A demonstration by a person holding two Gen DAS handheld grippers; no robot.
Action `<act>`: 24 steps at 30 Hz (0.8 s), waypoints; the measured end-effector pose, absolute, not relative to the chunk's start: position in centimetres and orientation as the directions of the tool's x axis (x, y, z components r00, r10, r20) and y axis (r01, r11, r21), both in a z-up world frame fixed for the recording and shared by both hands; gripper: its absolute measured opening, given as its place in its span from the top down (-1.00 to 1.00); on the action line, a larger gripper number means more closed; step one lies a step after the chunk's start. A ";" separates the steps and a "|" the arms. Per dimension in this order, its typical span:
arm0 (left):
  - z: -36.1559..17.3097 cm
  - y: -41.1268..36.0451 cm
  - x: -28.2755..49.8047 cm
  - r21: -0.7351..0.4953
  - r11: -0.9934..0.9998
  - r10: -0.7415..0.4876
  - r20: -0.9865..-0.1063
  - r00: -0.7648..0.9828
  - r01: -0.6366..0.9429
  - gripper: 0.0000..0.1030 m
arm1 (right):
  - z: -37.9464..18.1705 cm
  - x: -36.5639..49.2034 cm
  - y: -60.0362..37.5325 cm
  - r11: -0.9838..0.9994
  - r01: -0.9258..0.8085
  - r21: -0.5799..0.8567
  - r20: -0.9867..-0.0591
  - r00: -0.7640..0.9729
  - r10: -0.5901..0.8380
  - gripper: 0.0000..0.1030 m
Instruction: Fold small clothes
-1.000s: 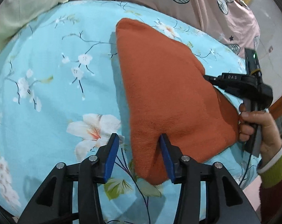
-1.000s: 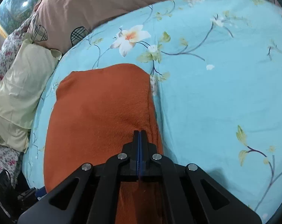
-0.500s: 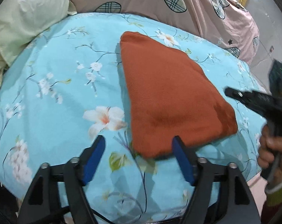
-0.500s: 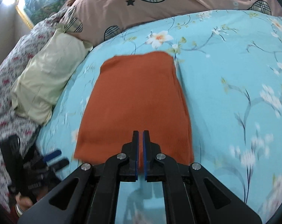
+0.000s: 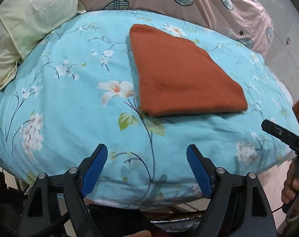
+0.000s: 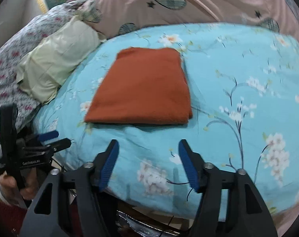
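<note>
A folded rust-orange garment (image 5: pixel 181 75) (image 6: pixel 143 86) lies flat on the light-blue floral bedcover (image 5: pixel 70 114). My left gripper (image 5: pixel 147 150) hangs over the bed's near edge, short of the garment; its jaws are opening and hold nothing. In the right wrist view my right gripper (image 6: pixel 148 144) is also back from the garment's near edge, jaws opening with only bedcover between them. Each gripper shows in the other's view: the right gripper (image 5: pixel 277 133) at the right edge, the left gripper (image 6: pixel 54 140) at the lower left, both held by hands.
A cream pillow (image 5: pixel 30 19) (image 6: pixel 56 59) lies left of the garment. A pink quilt (image 5: pixel 208 4) with plaid patches covers the back of the bed. A grey flowered blanket (image 6: pixel 7 59) sits far left. The bed's front edge drops off below the grippers.
Both grippers let go of the garment, opened and pulled back toward the bed's near edge. The garment now lies free and flat.
</note>
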State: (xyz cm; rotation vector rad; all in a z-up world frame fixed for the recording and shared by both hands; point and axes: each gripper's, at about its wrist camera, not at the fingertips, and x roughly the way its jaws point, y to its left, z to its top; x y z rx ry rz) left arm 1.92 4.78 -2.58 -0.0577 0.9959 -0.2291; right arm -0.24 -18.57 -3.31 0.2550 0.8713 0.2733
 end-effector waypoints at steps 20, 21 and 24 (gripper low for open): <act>-0.8 3.5 1.1 0.040 0.983 -0.067 -0.832 0.551 0.181 -0.71 | -6.0 0.4 -16.4 0.948 -0.145 0.282 -0.788 0.529 0.315 -0.87; -0.8 3.5 1.1 0.046 0.983 -0.060 -0.833 0.550 0.177 -0.71 | -6.1 0.5 -16.3 0.948 -0.148 0.282 -0.788 0.527 0.317 -0.87; -0.9 3.3 1.5 0.077 0.983 -0.029 -0.832 0.554 0.166 -0.71 | -6.1 0.8 -16.1 0.950 -0.158 0.270 -0.791 0.526 0.312 -0.87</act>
